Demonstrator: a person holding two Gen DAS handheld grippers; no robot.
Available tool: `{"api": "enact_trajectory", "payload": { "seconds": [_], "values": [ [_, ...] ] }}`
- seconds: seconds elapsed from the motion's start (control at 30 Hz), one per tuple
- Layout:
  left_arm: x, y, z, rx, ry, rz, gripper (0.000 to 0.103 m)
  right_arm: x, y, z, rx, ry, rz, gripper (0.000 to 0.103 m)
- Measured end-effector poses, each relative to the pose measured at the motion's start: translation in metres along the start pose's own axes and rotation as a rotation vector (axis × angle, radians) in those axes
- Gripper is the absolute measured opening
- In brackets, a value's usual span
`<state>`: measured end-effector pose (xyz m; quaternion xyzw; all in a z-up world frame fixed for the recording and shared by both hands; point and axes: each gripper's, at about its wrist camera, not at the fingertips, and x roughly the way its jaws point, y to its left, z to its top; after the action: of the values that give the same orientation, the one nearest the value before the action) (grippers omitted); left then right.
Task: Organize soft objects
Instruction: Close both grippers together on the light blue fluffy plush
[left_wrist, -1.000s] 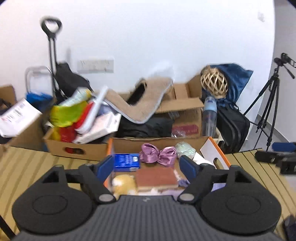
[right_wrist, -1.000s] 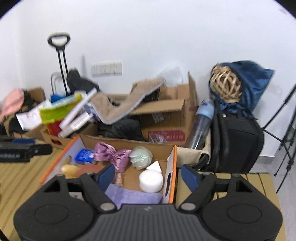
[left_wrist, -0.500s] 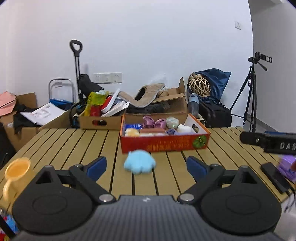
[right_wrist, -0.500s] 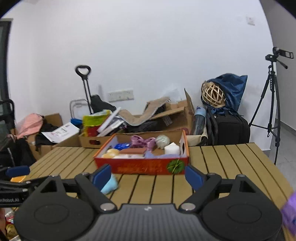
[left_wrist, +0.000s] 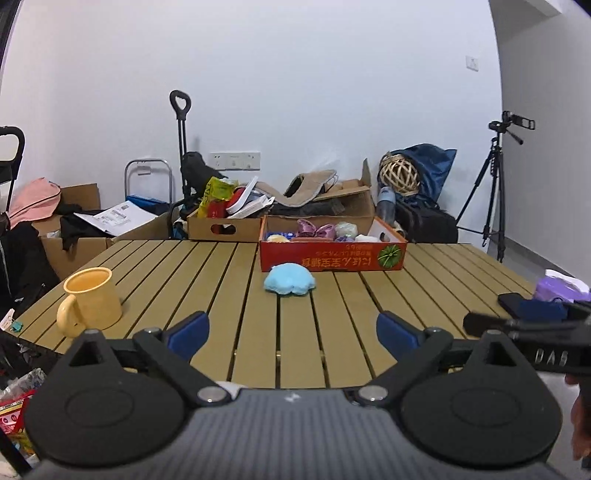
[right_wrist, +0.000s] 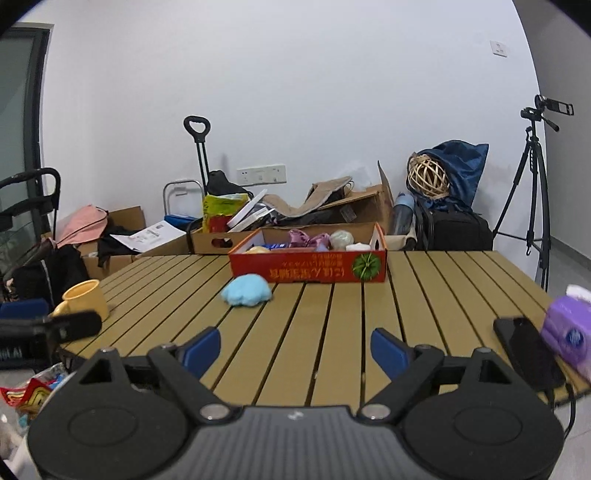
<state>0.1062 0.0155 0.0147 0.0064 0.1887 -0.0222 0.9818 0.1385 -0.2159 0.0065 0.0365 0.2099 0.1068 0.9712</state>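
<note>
A light blue soft toy (left_wrist: 290, 283) (right_wrist: 246, 290) lies on the slatted table (left_wrist: 184, 280) just in front of the red cardboard box (left_wrist: 332, 258) (right_wrist: 306, 271). The box holds a purple bow (left_wrist: 316, 229) (right_wrist: 306, 236) and several other soft items. My left gripper (left_wrist: 291, 328) hangs over the near part of the table, its jaws opening with nothing between them. My right gripper (right_wrist: 295, 345) is open and empty, also well short of the toy. Each gripper's side shows at the edge of the other's view.
A yellow mug (left_wrist: 92, 297) (right_wrist: 86, 297) stands near the table's left edge. A black phone (right_wrist: 524, 347) and a purple tissue pack (right_wrist: 569, 332) lie at the right edge. Behind the table are cluttered cardboard boxes, bags and a tripod (right_wrist: 532, 184).
Both grippers have pulled far back from over the box to the table's near side. The blue toy now lies on the table, and the left jaws stand wider.
</note>
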Motion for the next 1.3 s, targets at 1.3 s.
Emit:
{"api": "enact_trajectory", "payload": {
  "seconds": [1.3],
  "values": [
    [0.192, 0.037, 0.059, -0.093, 0.155, -0.094, 0.096, 0.167, -0.014, 0.061, 0.024, 0.094, 0.055, 0.086]
  ]
}}
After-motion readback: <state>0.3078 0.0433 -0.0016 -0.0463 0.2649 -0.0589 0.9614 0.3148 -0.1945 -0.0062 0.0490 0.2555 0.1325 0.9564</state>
